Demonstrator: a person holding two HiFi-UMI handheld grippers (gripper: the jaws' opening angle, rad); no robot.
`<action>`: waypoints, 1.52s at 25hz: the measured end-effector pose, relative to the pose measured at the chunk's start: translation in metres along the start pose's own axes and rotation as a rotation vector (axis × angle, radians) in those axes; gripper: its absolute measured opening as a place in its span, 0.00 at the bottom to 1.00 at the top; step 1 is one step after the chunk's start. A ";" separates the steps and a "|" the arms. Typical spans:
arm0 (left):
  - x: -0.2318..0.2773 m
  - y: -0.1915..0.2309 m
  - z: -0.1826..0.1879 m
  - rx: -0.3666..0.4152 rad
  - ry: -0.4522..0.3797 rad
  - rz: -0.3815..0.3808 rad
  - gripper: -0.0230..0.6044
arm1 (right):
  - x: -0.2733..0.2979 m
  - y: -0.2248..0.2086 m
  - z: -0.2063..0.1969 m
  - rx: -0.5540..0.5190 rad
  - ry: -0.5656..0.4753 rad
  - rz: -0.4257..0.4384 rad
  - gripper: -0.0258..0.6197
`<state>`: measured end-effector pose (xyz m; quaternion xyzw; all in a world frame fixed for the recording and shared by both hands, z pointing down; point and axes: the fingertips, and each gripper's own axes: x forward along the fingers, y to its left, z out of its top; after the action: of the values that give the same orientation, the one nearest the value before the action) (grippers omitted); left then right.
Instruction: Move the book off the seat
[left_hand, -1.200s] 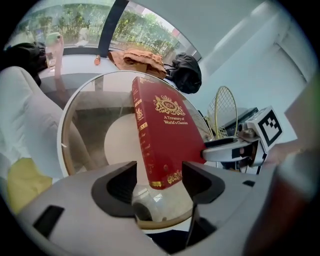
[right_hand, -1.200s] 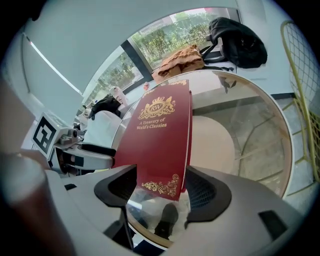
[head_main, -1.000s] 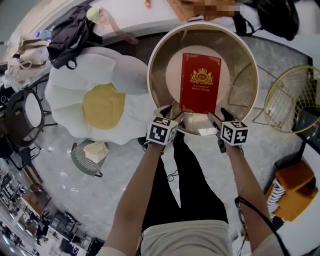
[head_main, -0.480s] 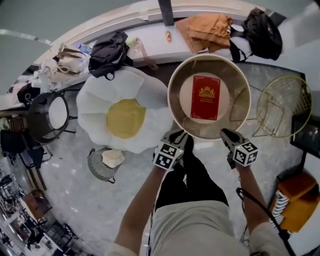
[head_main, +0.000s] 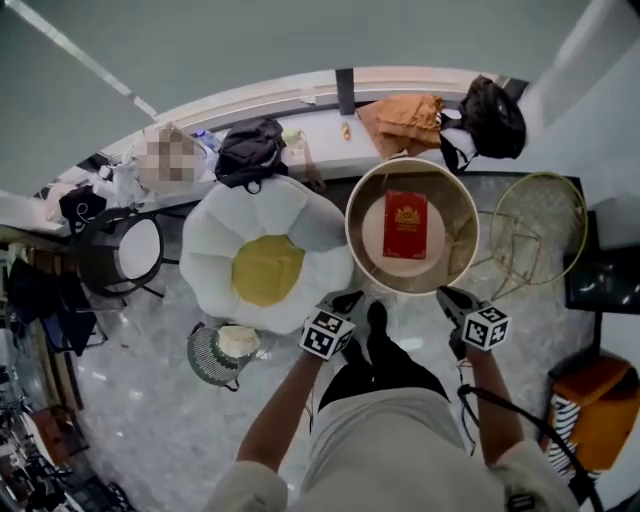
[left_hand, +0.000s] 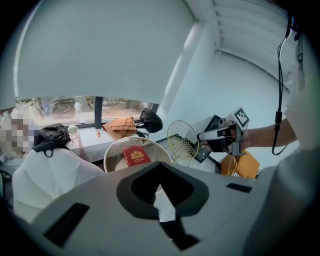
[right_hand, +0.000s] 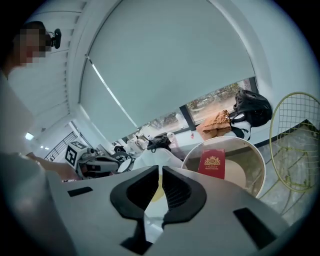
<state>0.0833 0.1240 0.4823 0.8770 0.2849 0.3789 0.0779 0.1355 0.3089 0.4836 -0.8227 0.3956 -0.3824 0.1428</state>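
Note:
A red book (head_main: 405, 225) with a gold crest lies flat on the pale cushion of a round tub seat (head_main: 352, 235). It also shows in the left gripper view, book (left_hand: 136, 156), and in the right gripper view, book (right_hand: 212, 164). My left gripper (head_main: 349, 298) hangs in front of the seat's near-left rim, shut and empty. At the near-right rim my right gripper (head_main: 446, 295) is likewise shut on nothing. Both stand clear of the book. Each wrist camera shows its own jaws together: left gripper (left_hand: 160, 165), right gripper (right_hand: 160, 168).
A fried-egg shaped cushion chair (head_main: 265, 265) stands left of the seat and a yellow wire chair (head_main: 545, 225) to its right. On the window ledge behind lie a black backpack (head_main: 250, 150), an orange cloth (head_main: 405, 120) and a black bag (head_main: 492, 115). A small wire stool (head_main: 220, 350) sits near left.
Both grippers were open at the seat's near rim beside the book; now they are shut and drawn back. The head view has risen, so the seat looks smaller. The book has not moved.

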 end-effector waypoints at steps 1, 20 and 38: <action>-0.010 -0.004 -0.001 -0.001 -0.005 -0.004 0.04 | -0.008 0.008 -0.001 -0.002 -0.016 -0.008 0.12; -0.120 -0.086 -0.005 -0.072 -0.138 -0.090 0.04 | -0.126 0.079 -0.015 -0.043 -0.187 -0.149 0.12; -0.111 -0.123 0.021 -0.071 -0.194 -0.017 0.04 | -0.172 0.070 0.002 -0.123 -0.190 -0.057 0.12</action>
<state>-0.0172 0.1654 0.3547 0.9038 0.2697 0.3015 0.1394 0.0312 0.3940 0.3562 -0.8734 0.3793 -0.2816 0.1180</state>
